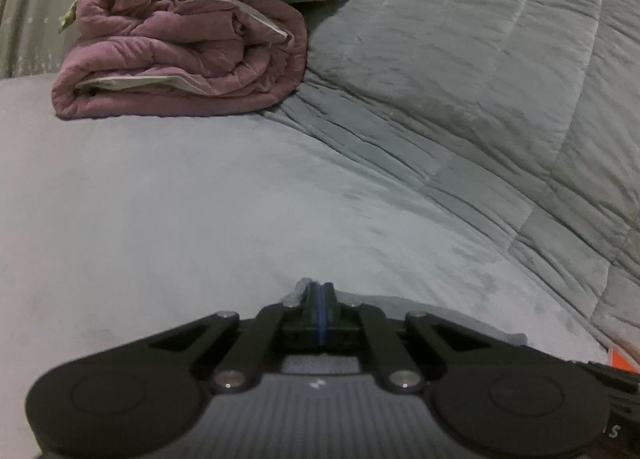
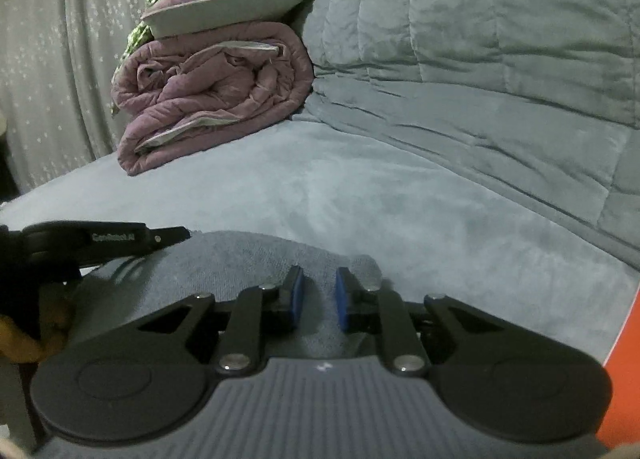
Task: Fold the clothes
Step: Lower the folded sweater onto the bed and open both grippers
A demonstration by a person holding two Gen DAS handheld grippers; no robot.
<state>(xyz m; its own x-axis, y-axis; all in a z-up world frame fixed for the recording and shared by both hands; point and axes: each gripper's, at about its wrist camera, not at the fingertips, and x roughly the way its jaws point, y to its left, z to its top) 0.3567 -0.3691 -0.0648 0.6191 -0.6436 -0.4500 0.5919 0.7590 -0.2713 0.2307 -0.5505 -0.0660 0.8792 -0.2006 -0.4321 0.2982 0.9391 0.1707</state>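
1. Closest to the lens in both views is a blue-grey terry cloth (image 2: 256, 259), looks like a towel or similar, lying flat at the near edge of the bed (image 2: 360, 195), right under both claws.
2. Left claw (image 1: 319, 301) is clenched tight, blue pads pressed together, with a small bunched tuft of that cloth pinched at its tip. So it has a corner or an edge; I can't tell which.
3. Right claw (image 2: 319, 293) has its pads standing a little apart with the cloth lying between and under them. They aren't visibly pressing on it, so I'd call it not gripping yet.
4. Handling guess: light, soft, totally floppy, slightly grippy because of the terry pile. It'll sag and drape the moment it's lifted, so take it at the corners along one edge, one claw each, and keep it stretched between them.
5. Risk: a thin pinch like the left one could slip out if tugged hard.
6. Further back, near the far left corner of the bed, sits a rolled purple quilt (image 2: 216, 95) with folded pillows (image 2: 232, 11) stacked on it.
7. Grey quilted duvet (image 2: 500, 39) fills the far right side.
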